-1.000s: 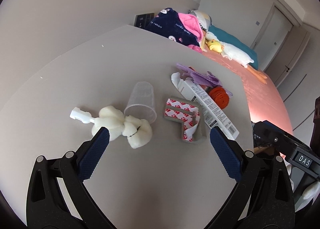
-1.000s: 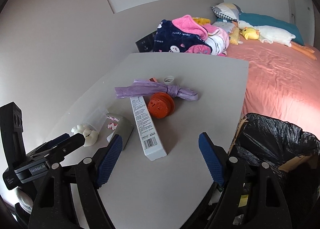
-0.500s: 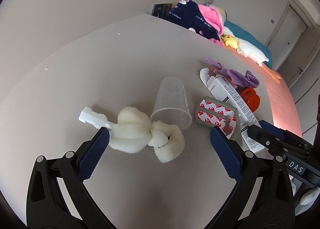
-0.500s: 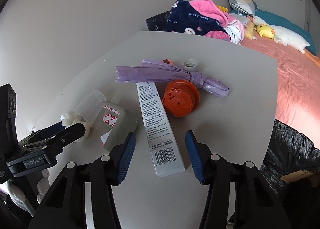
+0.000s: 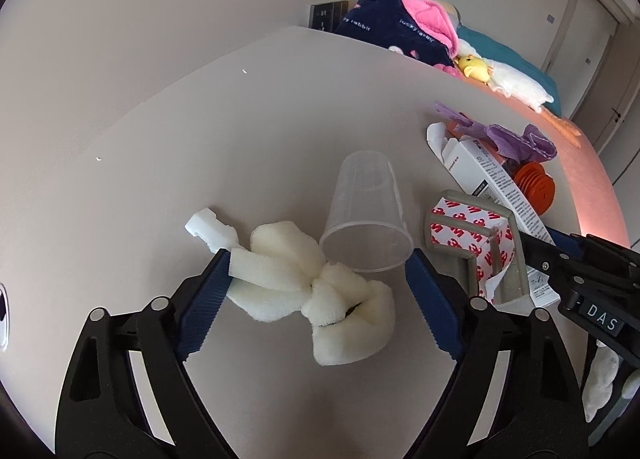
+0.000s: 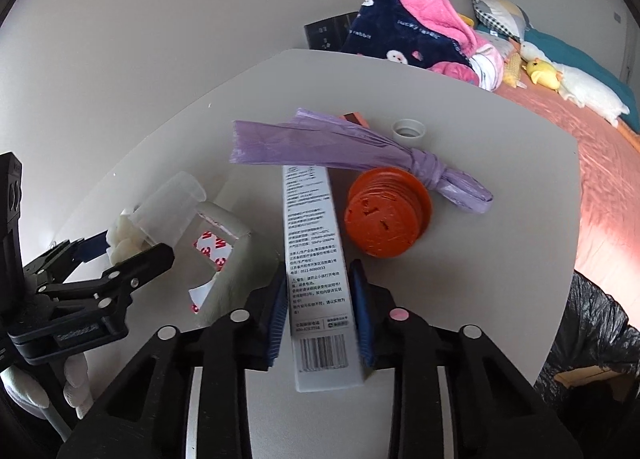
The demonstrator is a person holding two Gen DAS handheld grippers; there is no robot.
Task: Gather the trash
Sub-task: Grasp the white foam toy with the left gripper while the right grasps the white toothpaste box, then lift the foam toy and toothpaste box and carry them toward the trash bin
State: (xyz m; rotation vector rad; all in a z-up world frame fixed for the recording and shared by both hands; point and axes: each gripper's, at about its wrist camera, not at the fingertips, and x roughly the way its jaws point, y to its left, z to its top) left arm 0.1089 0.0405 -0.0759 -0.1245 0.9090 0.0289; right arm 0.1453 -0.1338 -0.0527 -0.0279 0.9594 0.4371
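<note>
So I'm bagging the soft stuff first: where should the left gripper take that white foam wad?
Grip the foam wad across its pinched middle, coming straight down with the left gripper, which is open and already straddles it. The lobes bulge either side of that waist. Stay on the near side: the tipped cup lies against its far edge.

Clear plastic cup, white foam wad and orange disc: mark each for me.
clear plastic cup (image 5: 370, 215), left wrist view, on its side wall.
white foam wad (image 5: 312, 283), left wrist view, on the knotted middle.
orange disc (image 6: 382, 215), right wrist view, on its flat top face.
</note>
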